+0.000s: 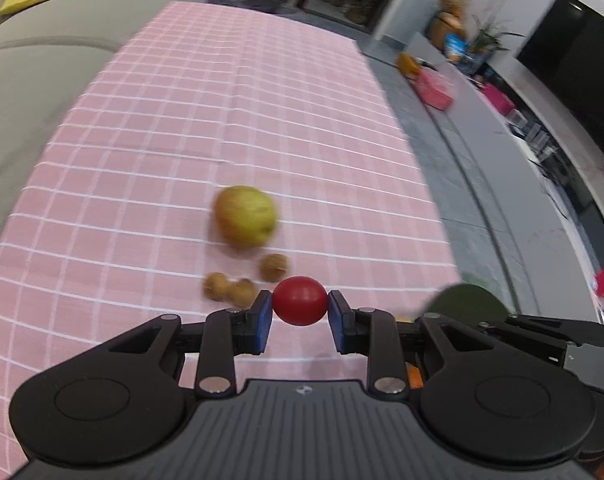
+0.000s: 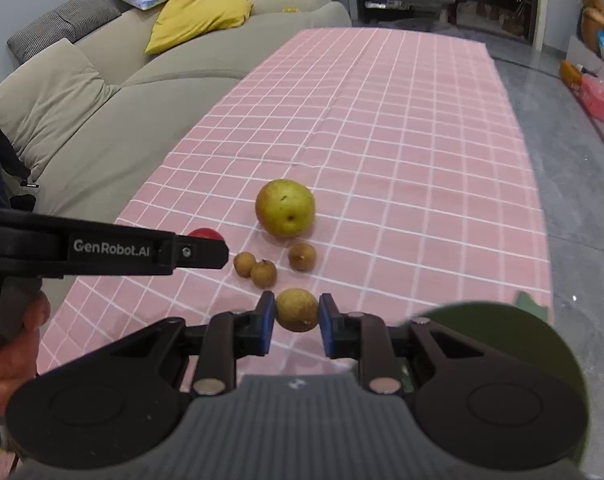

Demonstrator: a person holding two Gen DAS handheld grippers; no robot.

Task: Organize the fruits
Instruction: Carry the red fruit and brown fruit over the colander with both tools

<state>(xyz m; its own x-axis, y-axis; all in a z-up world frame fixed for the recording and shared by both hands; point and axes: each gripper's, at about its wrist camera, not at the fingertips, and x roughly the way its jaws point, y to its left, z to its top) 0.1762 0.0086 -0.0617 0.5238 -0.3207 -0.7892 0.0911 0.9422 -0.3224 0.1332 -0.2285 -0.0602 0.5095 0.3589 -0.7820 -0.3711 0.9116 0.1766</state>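
Observation:
My left gripper (image 1: pixel 300 307) is shut on a small red fruit (image 1: pixel 300 300), held just above the pink checked tablecloth (image 1: pixel 230 100). Ahead of it lie a yellow-green pear (image 1: pixel 245 216) and three small brown longans (image 1: pixel 275 267). My right gripper (image 2: pixel 294 316) is shut on a brown longan (image 2: pixel 297 309). In the right wrist view the pear (image 2: pixel 285 208) and three loose longans (image 2: pixel 263 273) lie ahead, and the left gripper (image 2: pixel 206 250) reaches in from the left with the red fruit (image 2: pixel 204 234) partly hidden behind it.
A dark green plate (image 2: pixel 497 344) sits at the right near edge of the table, also in the left wrist view (image 1: pixel 467 304). A beige sofa (image 2: pixel 82 120) with a yellow cushion (image 2: pixel 198 20) runs along the left. Grey floor (image 2: pixel 573 160) lies to the right.

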